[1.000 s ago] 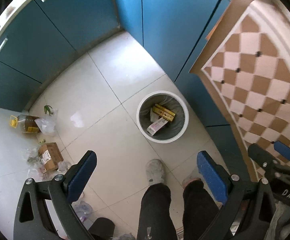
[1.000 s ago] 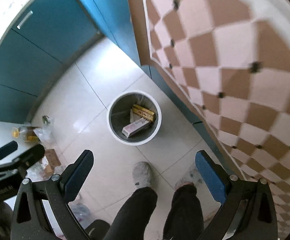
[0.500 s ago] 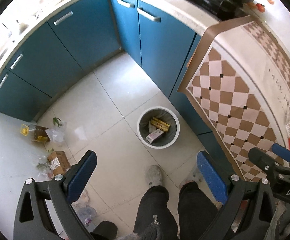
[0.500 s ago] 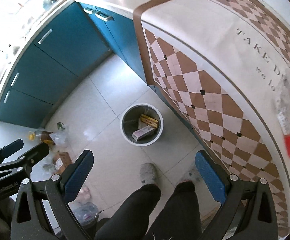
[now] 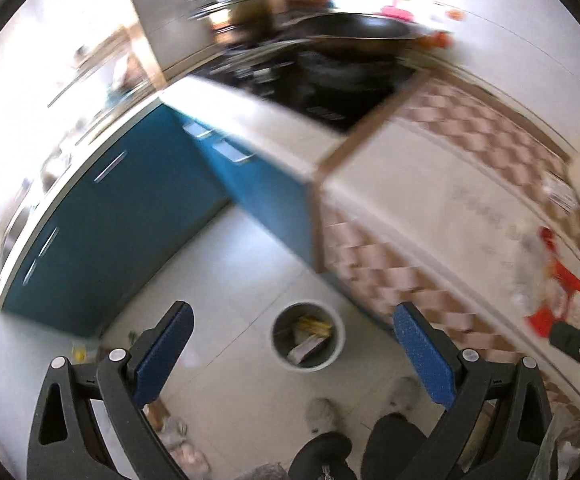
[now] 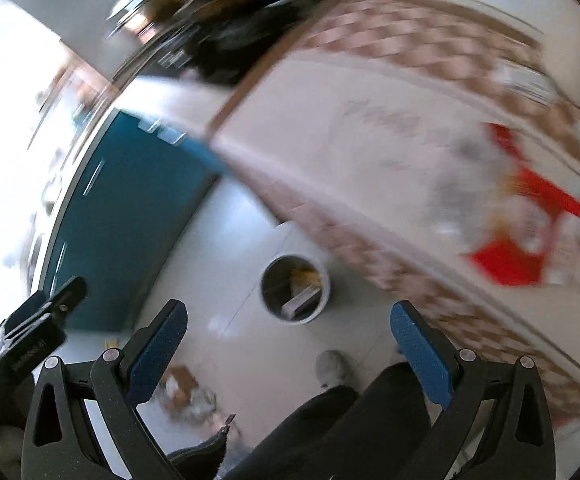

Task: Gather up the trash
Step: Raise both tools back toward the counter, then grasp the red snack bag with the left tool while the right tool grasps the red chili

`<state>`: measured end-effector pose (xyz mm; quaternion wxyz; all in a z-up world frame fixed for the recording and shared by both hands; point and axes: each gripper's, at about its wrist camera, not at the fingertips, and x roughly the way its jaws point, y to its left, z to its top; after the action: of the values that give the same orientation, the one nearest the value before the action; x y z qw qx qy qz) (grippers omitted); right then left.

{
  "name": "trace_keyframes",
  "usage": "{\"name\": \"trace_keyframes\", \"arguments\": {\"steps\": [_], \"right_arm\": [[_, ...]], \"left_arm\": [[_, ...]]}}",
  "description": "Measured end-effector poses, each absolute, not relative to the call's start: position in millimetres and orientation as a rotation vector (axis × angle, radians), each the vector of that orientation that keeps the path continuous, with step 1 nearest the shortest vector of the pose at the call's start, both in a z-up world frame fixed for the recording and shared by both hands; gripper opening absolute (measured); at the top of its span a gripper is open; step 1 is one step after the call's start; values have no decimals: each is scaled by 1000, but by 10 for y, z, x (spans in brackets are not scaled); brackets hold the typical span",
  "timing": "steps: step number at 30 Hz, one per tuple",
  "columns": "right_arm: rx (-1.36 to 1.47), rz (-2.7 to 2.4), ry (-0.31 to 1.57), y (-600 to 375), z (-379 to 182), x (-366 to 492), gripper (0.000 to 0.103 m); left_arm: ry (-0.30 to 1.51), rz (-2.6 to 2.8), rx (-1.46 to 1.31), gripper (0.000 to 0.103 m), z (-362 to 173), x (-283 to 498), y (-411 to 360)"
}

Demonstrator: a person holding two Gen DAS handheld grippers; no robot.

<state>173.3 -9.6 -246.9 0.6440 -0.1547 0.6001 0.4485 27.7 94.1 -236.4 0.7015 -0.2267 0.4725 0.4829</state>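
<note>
Both grippers are spread wide and carrying nothing: left gripper [image 5: 294, 344], right gripper [image 6: 290, 340]. The bin [image 5: 308, 335] sits on the floor at 12 o'clock from the feet, probably parked beside the table [image 6: 370, 152] so the red wrappers [image 6: 518, 240] at 2 o'clock drop in easily.

Colours and patterns being shown in a blurred kitchen

Blue pads are being shown on the black left gripper [image 5: 292, 356] and right gripper [image 6: 288, 354]; a grey bin [image 5: 308, 336] rimmed in white, teal cabinets [image 5: 122, 232], a brown-and-cream checked cloth [image 5: 430, 216], red wrappers [image 6: 522, 236] and pale floor tiles [image 5: 230, 264] are being seen.
</note>
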Motion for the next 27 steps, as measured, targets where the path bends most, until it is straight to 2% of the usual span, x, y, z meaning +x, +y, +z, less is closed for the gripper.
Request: {"name": "trace_keyframes", "arguments": {"steps": [6,11,12,15,17,21,22,23,25,26,27], "right_arm": [[-150,700,1386,-1140,-2487,3048,103],[-16,439,1423,-2022,-2788,4027,102],[-2,417,1424,-2144,-2846,4161,100],[36,370,1426,-2388,-3019,4503,85],[59,363,1430,-2471,-3126,4660,72],[89,357,1433,-2553,-3287,4909,66],[87,360,1434,-2549,-3337,4961,65],[87,371,1442,-2538,-3383,5009,64],[87,388,1453,-2502,-3470,5069,63],[77,399,1457,-2462,-3522,5097,62],[69,405,1461,-2417,-3556,5097,62]], "left_arm": [[1119,838,-453,103,-2409,1673,681],[1205,659,-489,102,-2634,2810,569],[1224,624,-504,102,-2699,2995,559],[1290,546,-544,101,-2955,3535,585],[1332,529,-559,88,-3125,3784,606],[1428,514,-549,76,-3484,4140,630],[1453,514,-539,65,-3576,4196,630],[1472,514,-531,47,-3643,4230,627],[1509,515,-527,27,-3772,4264,617],[1513,517,-527,21,-3800,4263,612],[1507,523,-523,20,-3817,4255,601]]}}
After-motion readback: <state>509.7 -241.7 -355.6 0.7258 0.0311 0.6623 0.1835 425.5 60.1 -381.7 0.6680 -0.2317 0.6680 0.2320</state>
